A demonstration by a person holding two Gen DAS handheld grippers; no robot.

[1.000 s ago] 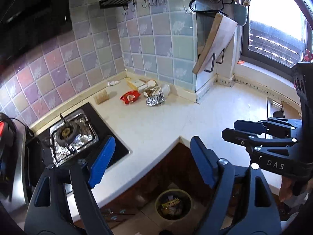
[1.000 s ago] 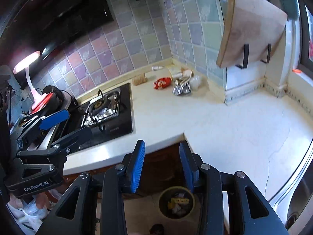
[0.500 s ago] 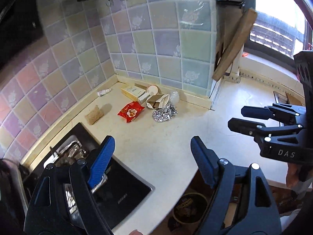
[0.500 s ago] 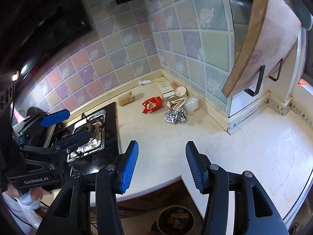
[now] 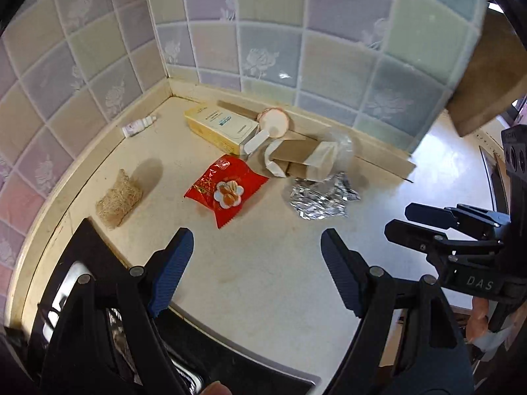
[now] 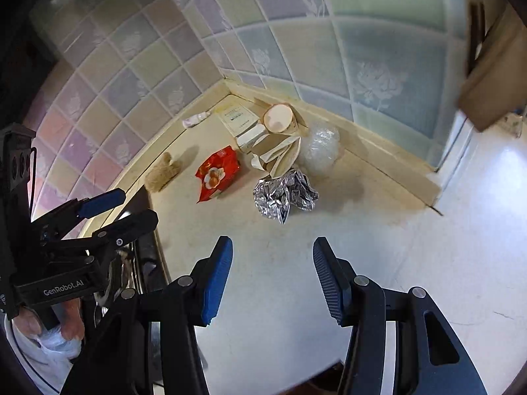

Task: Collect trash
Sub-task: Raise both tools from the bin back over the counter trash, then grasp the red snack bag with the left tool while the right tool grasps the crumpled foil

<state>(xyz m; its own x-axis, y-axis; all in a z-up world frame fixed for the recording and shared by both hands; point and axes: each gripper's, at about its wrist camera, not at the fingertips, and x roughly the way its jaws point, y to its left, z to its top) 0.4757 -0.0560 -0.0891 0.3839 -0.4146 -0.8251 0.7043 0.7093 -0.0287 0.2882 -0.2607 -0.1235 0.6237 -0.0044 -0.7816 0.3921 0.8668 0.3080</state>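
Observation:
A heap of trash lies in the tiled corner of the pale counter (image 5: 263, 289). It holds a red snack packet (image 5: 227, 187) (image 6: 215, 172), crumpled foil (image 5: 321, 197) (image 6: 283, 194), a torn brown carton (image 5: 299, 161) (image 6: 280, 154), a yellow box (image 5: 220, 128), a paper cup (image 6: 278, 118) and clear plastic wrap (image 6: 319, 148). My left gripper (image 5: 255, 263) hangs open above the counter, just short of the packet. My right gripper (image 6: 271, 276) is open and empty, a short way before the foil. Each gripper shows in the other's view, left gripper (image 6: 115, 210) and right gripper (image 5: 428, 227).
A straw-coloured scrub pad (image 5: 118, 200) and a small white bottle (image 5: 138, 126) lie by the left wall. The black hob (image 5: 92, 263) sits under my left gripper. A wooden board (image 5: 487, 75) leans at the right. The hand on the left gripper also holds a white bag (image 6: 49, 345).
Both grippers have swept forward and down over the counter toward the corner heap. The floor bin has dropped out of view. The right jaws stand wider than a second ago.

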